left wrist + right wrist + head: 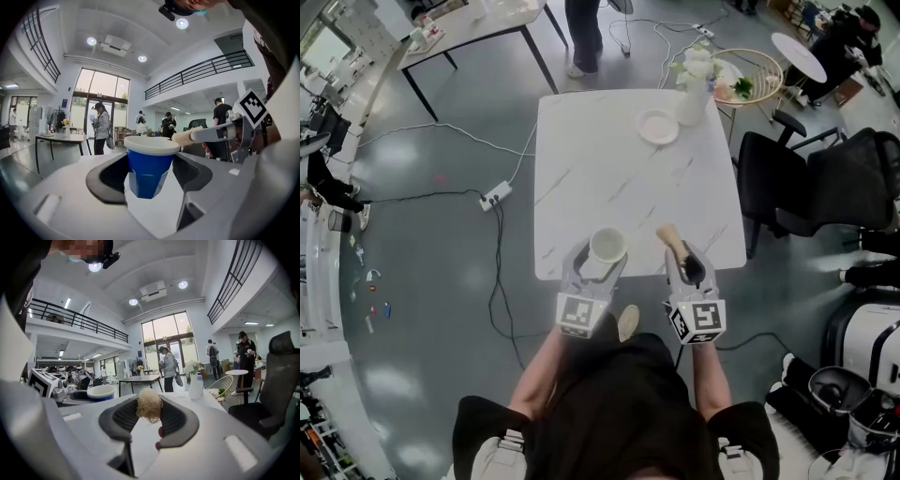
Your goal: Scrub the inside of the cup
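White marble tabletop below: left gripper pinches an upright blue, white-rimmed paper cup; right gripper clamps a tan-bristled brush.

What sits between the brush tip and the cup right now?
Nothing. In the head view, only bare tabletop shows between the brush tip and the cup, and the two are apart.
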